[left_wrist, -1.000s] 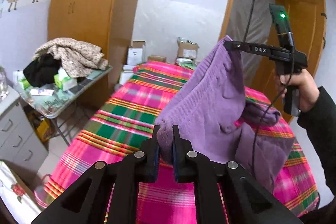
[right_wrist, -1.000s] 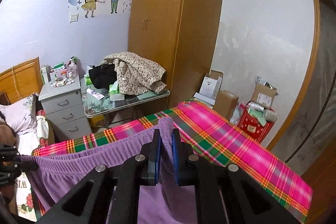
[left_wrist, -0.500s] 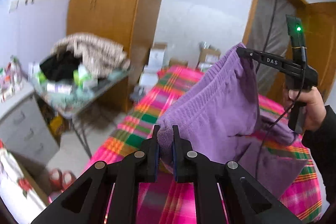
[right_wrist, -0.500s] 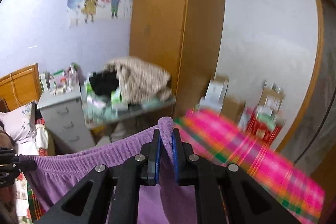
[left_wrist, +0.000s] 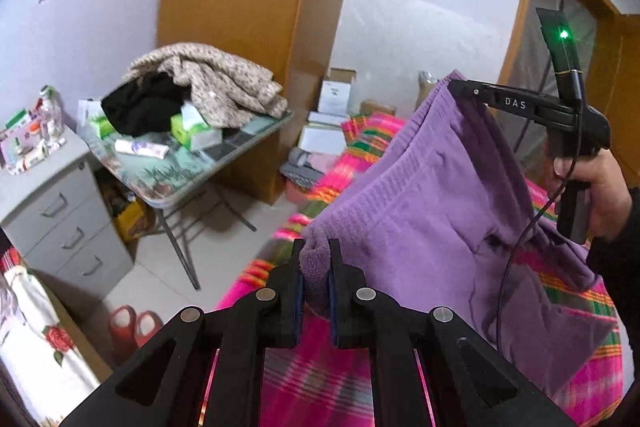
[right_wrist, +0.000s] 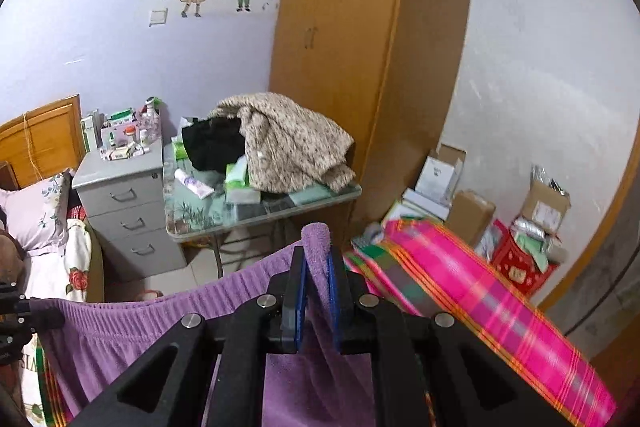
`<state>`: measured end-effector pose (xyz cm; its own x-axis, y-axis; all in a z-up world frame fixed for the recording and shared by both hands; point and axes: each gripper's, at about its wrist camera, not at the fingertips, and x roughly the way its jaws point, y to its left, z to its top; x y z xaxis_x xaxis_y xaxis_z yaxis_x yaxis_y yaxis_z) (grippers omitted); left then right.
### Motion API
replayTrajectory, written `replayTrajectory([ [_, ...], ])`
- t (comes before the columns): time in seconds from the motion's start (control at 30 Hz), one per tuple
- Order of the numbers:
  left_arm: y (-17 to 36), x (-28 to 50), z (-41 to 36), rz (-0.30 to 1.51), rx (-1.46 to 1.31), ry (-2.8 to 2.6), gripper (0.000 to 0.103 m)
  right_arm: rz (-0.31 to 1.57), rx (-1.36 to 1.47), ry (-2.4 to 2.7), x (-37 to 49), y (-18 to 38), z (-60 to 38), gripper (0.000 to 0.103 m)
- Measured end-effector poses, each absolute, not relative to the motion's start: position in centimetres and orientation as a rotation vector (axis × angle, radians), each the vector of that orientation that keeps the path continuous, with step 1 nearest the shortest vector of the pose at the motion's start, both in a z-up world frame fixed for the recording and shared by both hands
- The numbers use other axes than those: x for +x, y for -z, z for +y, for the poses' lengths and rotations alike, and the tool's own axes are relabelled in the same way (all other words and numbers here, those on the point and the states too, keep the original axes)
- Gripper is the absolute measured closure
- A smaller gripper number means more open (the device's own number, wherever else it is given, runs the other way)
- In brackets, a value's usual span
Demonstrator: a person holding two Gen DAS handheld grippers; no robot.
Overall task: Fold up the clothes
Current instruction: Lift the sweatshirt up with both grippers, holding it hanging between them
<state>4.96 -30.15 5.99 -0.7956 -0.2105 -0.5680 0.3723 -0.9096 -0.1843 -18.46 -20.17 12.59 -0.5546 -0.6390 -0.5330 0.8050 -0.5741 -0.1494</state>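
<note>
left gripper (left_wrist: 315, 255) clamped tight on purple pants (left_wrist: 432, 195) waistband, right gripper (right_wrist: 316, 263) pinching the other end, fabric stretched above the plaid bed (right_wrist: 460, 291)

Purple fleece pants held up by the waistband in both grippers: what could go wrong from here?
1. The left gripper and right gripper each pinch only a small bunch of the purple fleece pants; a tug could pull the waistband free.
2. The black cable hanging across the fabric might snag.
</note>
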Motion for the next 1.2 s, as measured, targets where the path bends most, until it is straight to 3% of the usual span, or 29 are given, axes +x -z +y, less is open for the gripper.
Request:
replayTrajectory([
  [0.47, -0.9, 1.6, -33.3, 0.362, 0.976, 2.54, 0.094, 0.523, 0.802, 2.068, -23.8, -2.5, -26.7, 0.093],
  [0.7, -0.7, 1.5, -33.8, 0.33, 0.953, 2.547, 0.093, 0.533, 0.773, 2.051, -24.7, -1.9, -29.1, 0.093],
  [1.03, 1.5, 0.1, -36.1, 0.426, 1.041, 2.499, 0.093, 0.538, 0.871, 2.032, -26.3, 0.5, -30.7, 0.089],
  [1.2, 1.7, 0.4, -36.0, 0.405, 1.085, 2.468, 0.078, 0.465, 0.918, 2.063, -27.1, -1.0, -28.7, 0.08],
])
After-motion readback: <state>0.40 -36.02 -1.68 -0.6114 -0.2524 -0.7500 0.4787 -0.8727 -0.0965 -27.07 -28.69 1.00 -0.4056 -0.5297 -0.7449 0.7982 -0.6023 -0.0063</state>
